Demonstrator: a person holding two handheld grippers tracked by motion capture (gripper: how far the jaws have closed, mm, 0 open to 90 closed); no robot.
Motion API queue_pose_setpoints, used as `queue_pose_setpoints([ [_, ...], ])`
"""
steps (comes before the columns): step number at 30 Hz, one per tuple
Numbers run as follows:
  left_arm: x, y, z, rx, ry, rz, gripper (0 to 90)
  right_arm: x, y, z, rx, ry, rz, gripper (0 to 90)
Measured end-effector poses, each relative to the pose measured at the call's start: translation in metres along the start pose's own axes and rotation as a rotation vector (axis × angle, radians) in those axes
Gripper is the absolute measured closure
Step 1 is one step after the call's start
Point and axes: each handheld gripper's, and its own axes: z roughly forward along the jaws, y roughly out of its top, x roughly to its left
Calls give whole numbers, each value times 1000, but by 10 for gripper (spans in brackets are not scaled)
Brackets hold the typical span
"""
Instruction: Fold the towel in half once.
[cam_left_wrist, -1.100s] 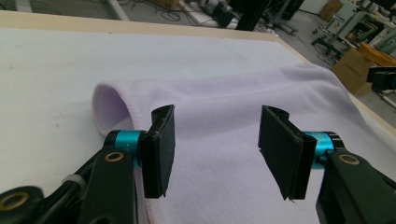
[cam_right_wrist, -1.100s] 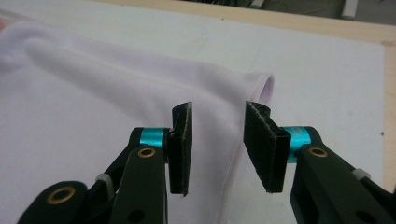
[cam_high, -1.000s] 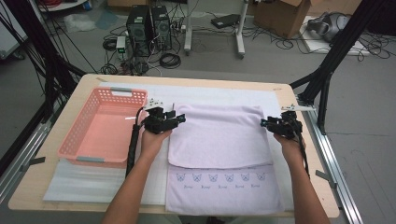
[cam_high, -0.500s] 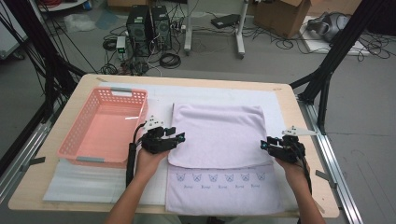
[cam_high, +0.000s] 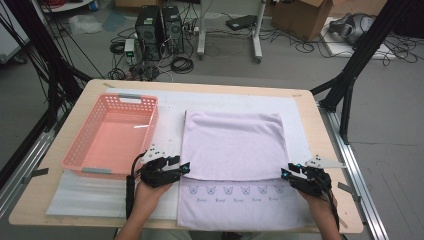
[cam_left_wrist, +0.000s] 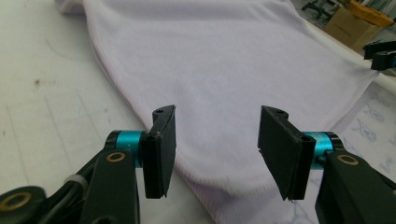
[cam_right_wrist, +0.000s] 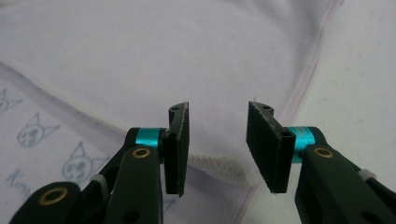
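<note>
We hold our left gripper (cam_high: 182, 167) at the left corner of the folded lilac towel (cam_high: 232, 145), jaws parted wide, the folded edge lying just ahead between them, untouched. Our right gripper (cam_high: 286, 172) sits at the opposite corner, jaws likewise apart, the hem between its fingers (cam_right_wrist: 179, 144), ungripped.

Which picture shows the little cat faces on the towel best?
The high view: the whole row of cat faces runs along the towel's near strip. The right gripper view shows a few up close at its left edge; the left gripper view shows faint ones at its right edge.
</note>
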Motion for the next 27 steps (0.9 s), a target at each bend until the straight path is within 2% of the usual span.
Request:
queue_pose_setpoints([
  [2,-2,-5,-2,21,16,-6,490,3,-4,-3,10,-4,-9,587],
  [4,-2,-11,-4,32,24,-28,493,7,-9,-5,24,-25,-25,586],
  [5,-3,-14,-4,44,29,-35,501,7,-11,-7,28,-32,-25,586],
  [8,-5,-15,-7,35,35,-35,522,7,-18,-12,22,-40,-19,585],
  [10,-7,-16,-6,53,36,-40,535,8,-20,-16,15,-43,-16,585],
  [13,-10,-17,-4,78,33,-31,567,11,-21,-22,2,-53,-15,582],
  [15,-12,-17,-2,98,46,-16,592,11,-21,-25,-8,-58,-18,581],
  [18,-12,-16,-1,116,61,-22,665,9,-22,-27,-13,-64,-6,579],
  [20,-13,-16,0,120,75,-15,725,7,-22,-28,-16,-64,5,579],
  [23,-16,-17,-1,121,77,16,831,5,-22,-28,-18,-68,12,578],
  [27,-18,-17,-2,106,88,36,855,3,-23,-29,-19,-74,17,575],
])
